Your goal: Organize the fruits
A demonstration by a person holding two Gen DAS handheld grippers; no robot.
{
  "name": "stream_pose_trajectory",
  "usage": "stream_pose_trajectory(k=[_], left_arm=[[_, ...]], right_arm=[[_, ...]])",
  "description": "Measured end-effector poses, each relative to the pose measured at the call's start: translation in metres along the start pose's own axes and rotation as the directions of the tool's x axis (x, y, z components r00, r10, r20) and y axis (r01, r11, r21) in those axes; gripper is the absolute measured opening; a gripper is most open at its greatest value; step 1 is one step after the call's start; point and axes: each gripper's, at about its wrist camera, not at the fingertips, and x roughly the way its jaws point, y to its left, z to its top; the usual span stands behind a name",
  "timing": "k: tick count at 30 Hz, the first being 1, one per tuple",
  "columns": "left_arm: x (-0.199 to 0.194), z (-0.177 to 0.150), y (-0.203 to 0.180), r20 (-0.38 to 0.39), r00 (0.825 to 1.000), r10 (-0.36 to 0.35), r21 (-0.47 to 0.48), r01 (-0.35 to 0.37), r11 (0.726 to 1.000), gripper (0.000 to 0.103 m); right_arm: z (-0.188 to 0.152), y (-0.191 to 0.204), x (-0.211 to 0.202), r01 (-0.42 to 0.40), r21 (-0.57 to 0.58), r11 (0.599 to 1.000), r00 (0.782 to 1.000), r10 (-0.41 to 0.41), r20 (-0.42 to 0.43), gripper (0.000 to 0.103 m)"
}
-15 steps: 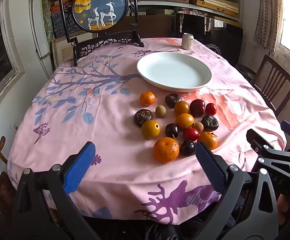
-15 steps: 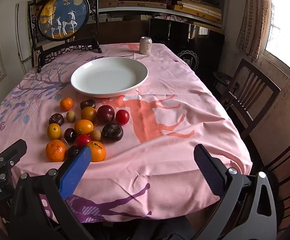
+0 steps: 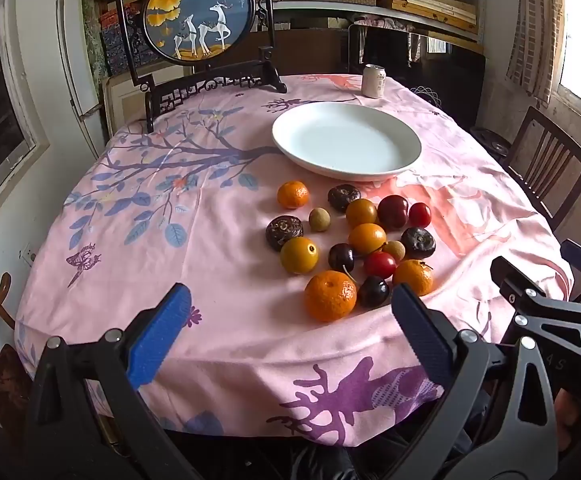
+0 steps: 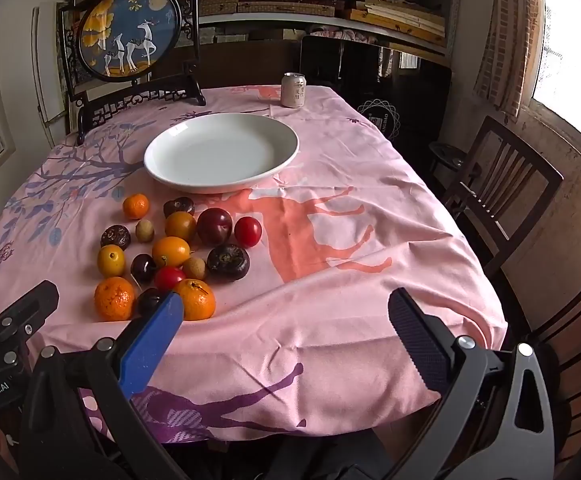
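Several small fruits lie in a loose cluster on the pink tablecloth (image 3: 218,240): oranges such as the nearest one (image 3: 330,295), red tomatoes (image 3: 379,265), dark plums (image 3: 392,211) and brown wrinkled fruits (image 3: 284,232). The cluster also shows in the right wrist view (image 4: 170,252). An empty white plate (image 3: 346,142) (image 4: 220,152) sits behind the fruits. My left gripper (image 3: 290,336) is open and empty, hovering at the table's near edge just short of the nearest orange. My right gripper (image 4: 286,340) is open and empty, to the right of the cluster.
A framed round deer picture on a dark stand (image 3: 200,20) stands at the back left. A drink can (image 3: 374,81) stands behind the plate. Dark wooden chairs (image 4: 502,184) stand at the table's right side. Shelves with stacked boards fill the back wall.
Both grippers have moved slightly forward toward the table; the fruits and plate have not moved.
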Motion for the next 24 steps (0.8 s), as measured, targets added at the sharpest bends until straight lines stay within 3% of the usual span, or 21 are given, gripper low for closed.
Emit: stream_pose_trajectory(k=[24], left_arm=[[0.0014, -0.0004, 0.0007, -0.004, 1.000, -0.003, -0.002, 0.003, 1.000, 0.101]], right_arm=[[-0.0016, 0.0004, 0.0036, -0.020, -0.001, 1.000, 1.000, 0.020, -0.018, 0.102]])
